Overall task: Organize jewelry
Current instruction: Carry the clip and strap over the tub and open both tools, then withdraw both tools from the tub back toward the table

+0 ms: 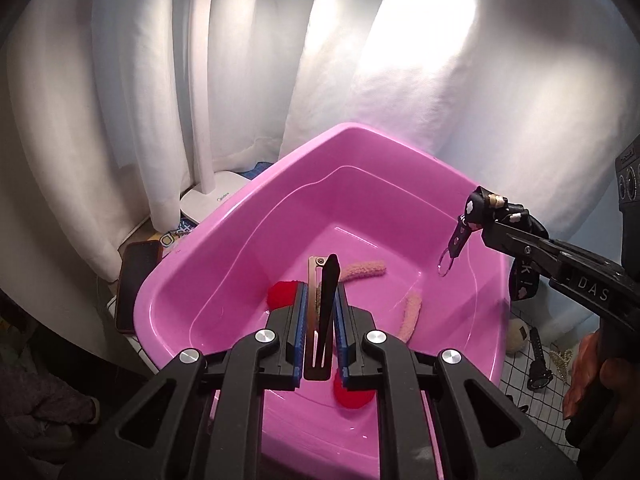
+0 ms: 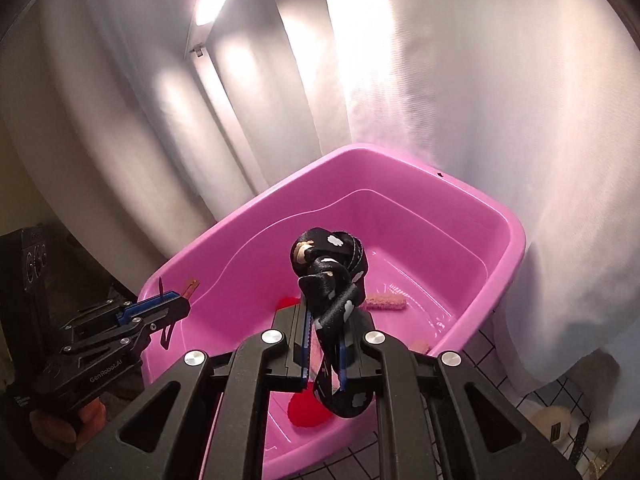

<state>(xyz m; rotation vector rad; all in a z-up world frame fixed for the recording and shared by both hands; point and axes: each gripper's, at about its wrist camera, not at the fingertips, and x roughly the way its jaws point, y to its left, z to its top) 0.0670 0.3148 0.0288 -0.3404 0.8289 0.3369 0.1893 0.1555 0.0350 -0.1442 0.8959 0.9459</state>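
We see our right gripper [image 2: 322, 332] clamping a black patterned strap [image 2: 330, 280] above the pink tub [image 2: 460, 216].

Pink tub [image 1: 248, 216] = glossy smooth plastic, wet-looking sheen. My left claw [image 1: 320, 292]: matt black plastic w/ ribbed blue pads, nipping a flat metal hair clip [image 1: 326, 304]. Right claw [image 2: 325, 320] pinches a satiny cloth lanyard [image 2: 332, 276]; fuzzy pink strips [image 1: 366, 269] inside; curtain [image 1: 400, 80] soft white cloth

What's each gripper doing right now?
Left gripper: shut on the hair clip.
Right gripper: shut on the black lanyard, above the pink tub.
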